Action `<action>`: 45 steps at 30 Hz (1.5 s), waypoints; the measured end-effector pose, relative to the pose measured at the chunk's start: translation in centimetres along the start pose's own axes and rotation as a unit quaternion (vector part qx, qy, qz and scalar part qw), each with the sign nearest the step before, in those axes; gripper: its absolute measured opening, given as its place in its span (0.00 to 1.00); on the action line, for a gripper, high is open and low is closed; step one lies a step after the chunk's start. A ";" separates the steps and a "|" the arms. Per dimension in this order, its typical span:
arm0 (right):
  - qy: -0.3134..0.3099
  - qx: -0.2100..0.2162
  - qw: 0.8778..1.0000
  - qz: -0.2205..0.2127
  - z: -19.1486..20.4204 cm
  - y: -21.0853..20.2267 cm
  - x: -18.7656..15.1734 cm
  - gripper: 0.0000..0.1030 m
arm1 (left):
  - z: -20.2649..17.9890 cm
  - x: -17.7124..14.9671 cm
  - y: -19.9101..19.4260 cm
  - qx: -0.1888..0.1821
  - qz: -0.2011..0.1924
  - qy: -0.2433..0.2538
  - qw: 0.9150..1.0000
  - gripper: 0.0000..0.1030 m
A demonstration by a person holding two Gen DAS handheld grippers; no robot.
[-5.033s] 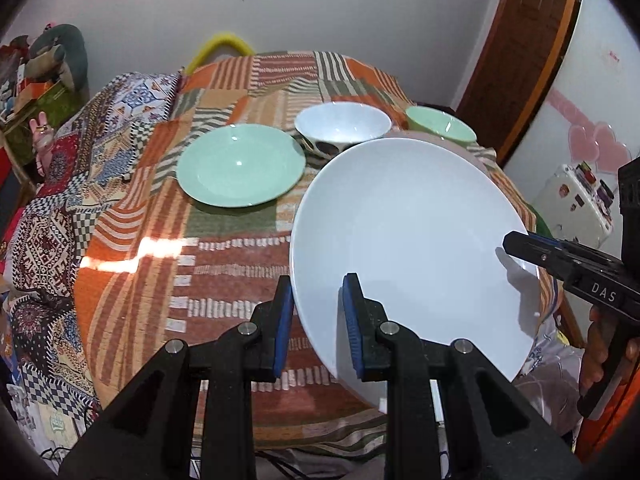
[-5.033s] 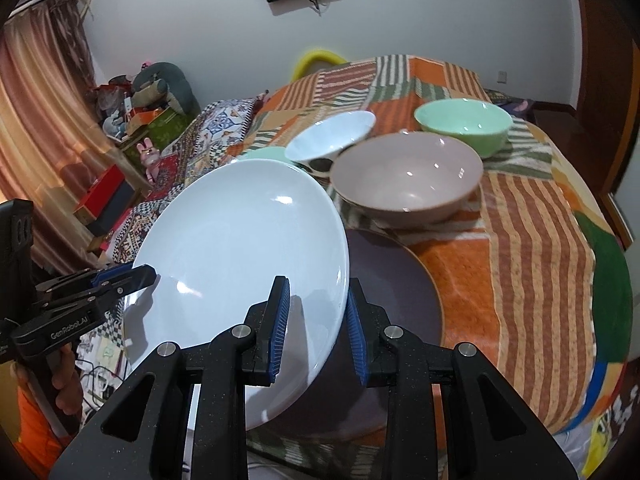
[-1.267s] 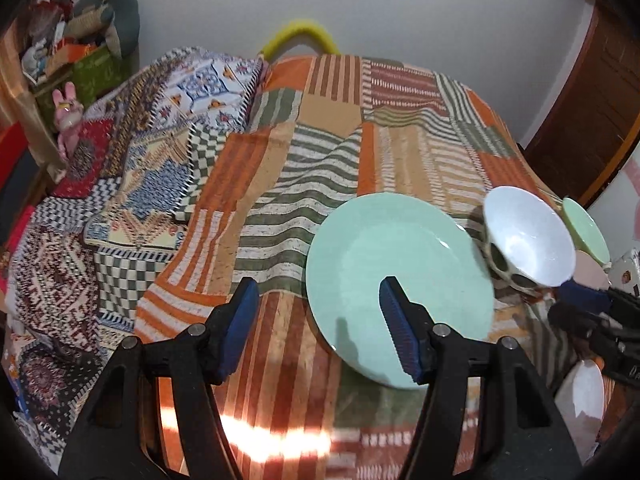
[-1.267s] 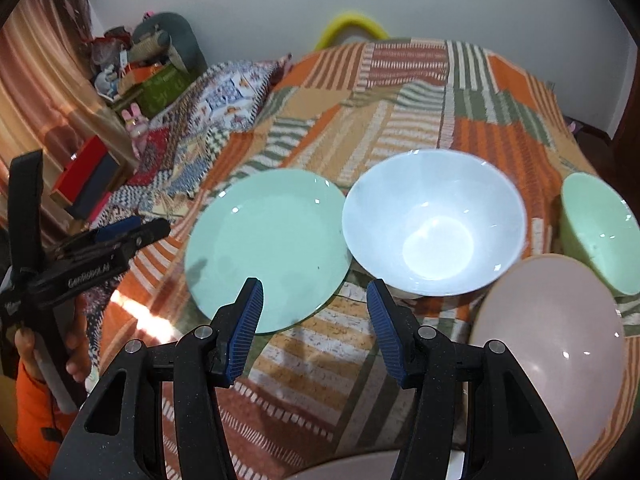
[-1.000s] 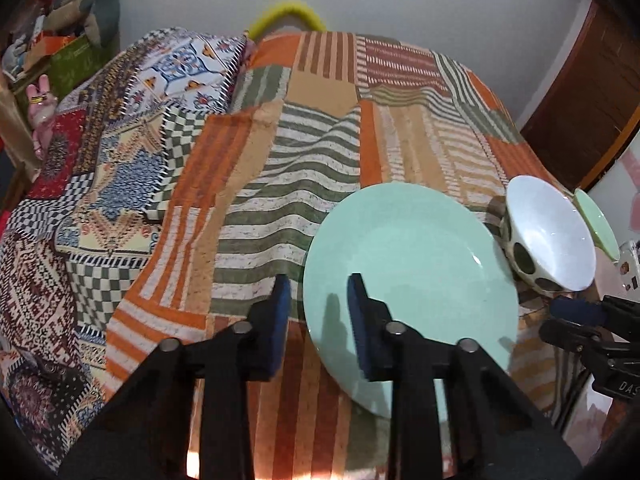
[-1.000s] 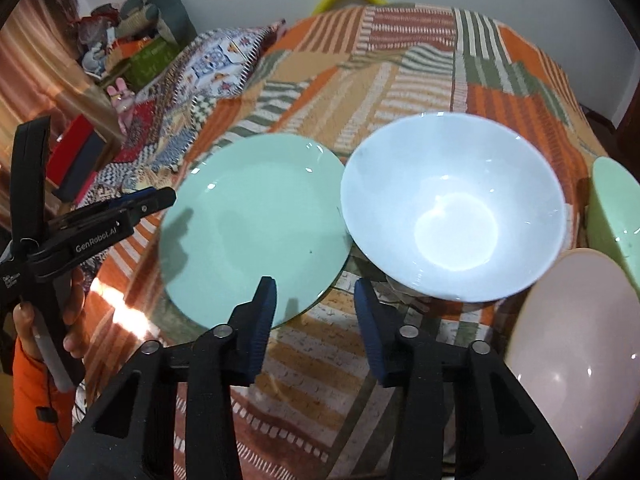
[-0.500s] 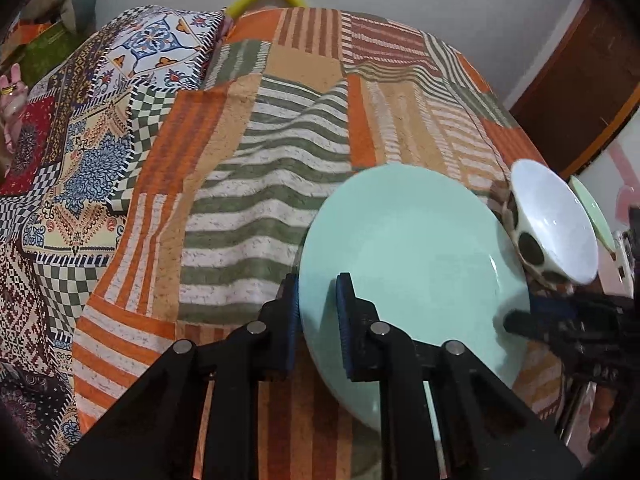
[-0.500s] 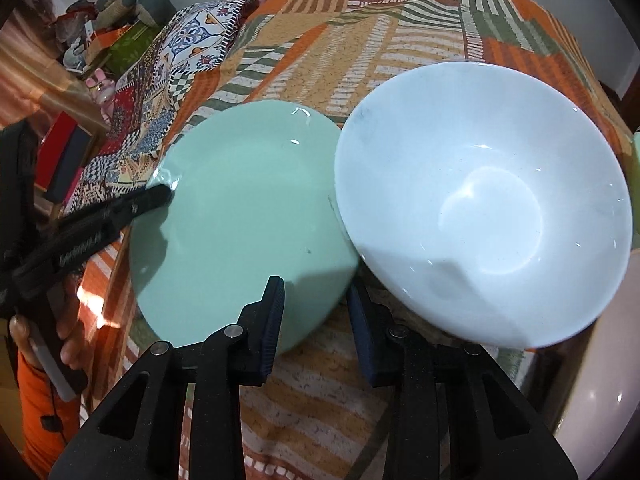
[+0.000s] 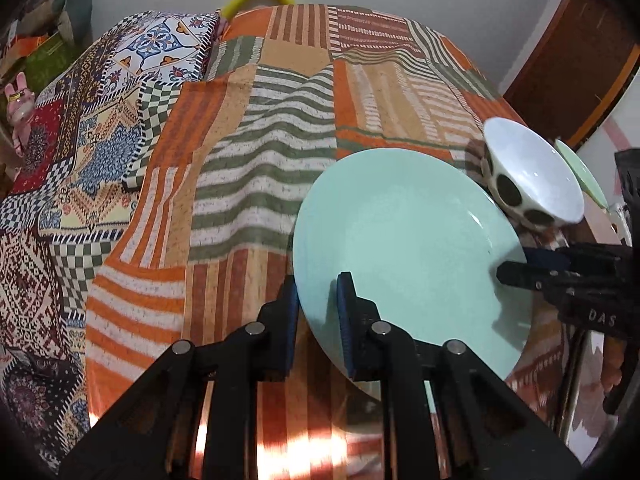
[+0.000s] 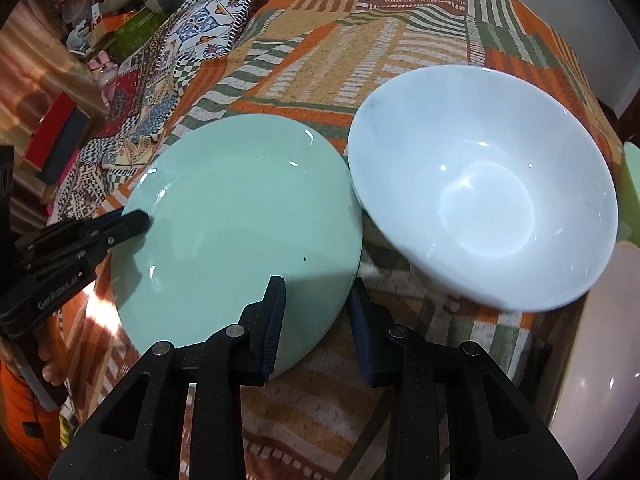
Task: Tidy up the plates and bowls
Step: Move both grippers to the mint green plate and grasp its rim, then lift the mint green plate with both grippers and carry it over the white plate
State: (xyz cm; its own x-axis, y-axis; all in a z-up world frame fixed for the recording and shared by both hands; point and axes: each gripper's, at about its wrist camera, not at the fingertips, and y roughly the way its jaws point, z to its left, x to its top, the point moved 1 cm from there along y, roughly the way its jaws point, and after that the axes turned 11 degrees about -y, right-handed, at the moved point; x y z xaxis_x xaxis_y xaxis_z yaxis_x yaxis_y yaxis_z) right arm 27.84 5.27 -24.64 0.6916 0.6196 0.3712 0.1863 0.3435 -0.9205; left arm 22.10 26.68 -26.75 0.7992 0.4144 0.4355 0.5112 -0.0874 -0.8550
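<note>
A pale green plate (image 9: 408,240) (image 10: 240,208) lies on the patchwork cloth, and both grippers hold it by opposite rims. My left gripper (image 9: 318,312) is shut on its left rim, one finger on top of the plate and one under the edge; its tip (image 10: 134,220) shows in the right wrist view. My right gripper (image 10: 318,312) is shut on the right rim, with its tip (image 9: 516,270) showing in the left wrist view. A white bowl with dark spots (image 9: 532,176) (image 10: 480,184) stands right against the plate. Whether the plate is off the cloth I cannot tell.
A green bowl (image 9: 580,172) (image 10: 634,168) sits beyond the white one. A pink bowl (image 10: 600,340) sits at the near right. The striped cloth (image 9: 260,152) stretches to the far left. A person's hand and orange sleeve (image 10: 24,400) hold the left gripper. Clutter fills the far-left shelf (image 10: 120,20).
Both grippers came down to the green plate and their jaws narrowed from wide open onto its opposite rims. Five seconds ago they held a white plate.
</note>
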 end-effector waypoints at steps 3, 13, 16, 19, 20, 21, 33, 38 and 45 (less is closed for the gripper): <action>0.001 0.001 1.000 -0.001 0.3 -0.3 -0.3 0.28 | -0.4 -0.8 -1.1 0.001 -0.005 0.002 1.000 0.18; 0.011 0.018 0.999 -0.045 0.9 -3.8 -1.3 0.28 | -1.5 -2.2 -5.8 -0.007 -0.042 -0.001 0.999 0.18; 0.006 0.018 0.997 -0.069 1.4 -5.6 -1.6 0.28 | -1.8 -2.5 -7.5 -0.011 -0.055 -0.005 0.998 0.18; 0.001 0.017 0.996 -0.088 1.8 -7.1 -1.9 0.28 | -2.4 -2.8 -9.3 -0.014 -0.067 -0.005 0.998 0.18; -0.002 0.014 0.995 -0.096 2.0 -7.7 -2.1 0.28 | -2.7 -3.0 -10.1 -0.014 -0.073 -0.003 0.997 0.18; -0.004 0.012 0.995 -0.102 2.2 -8.2 -2.2 0.28 | -2.9 -3.0 -10.5 -0.014 -0.076 -0.002 0.997 0.18; -0.009 0.012 0.985 -0.174 2.2 -14.4 -5.6 0.28 | -7.3 -5.9 -17.3 -0.016 -0.128 0.025 0.991 0.18; -0.008 0.014 0.980 -0.199 1.9 -16.7 -7.7 0.28 | -9.4 -7.5 -19.6 -0.016 -0.145 0.036 0.989 0.18; -0.003 0.012 0.975 -0.224 1.4 -18.9 -10.9 0.28 | -11.8 -9.8 -21.3 -0.021 -0.152 0.049 0.987 0.18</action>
State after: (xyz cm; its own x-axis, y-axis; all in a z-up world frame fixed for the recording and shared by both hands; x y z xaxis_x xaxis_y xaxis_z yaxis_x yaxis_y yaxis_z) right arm 15.85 -6.99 -11.10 0.5408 0.4082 0.7355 0.4524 0.5959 -0.6635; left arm 7.08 13.80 -9.48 0.6322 0.3375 0.6974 0.7434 -0.0109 -0.6687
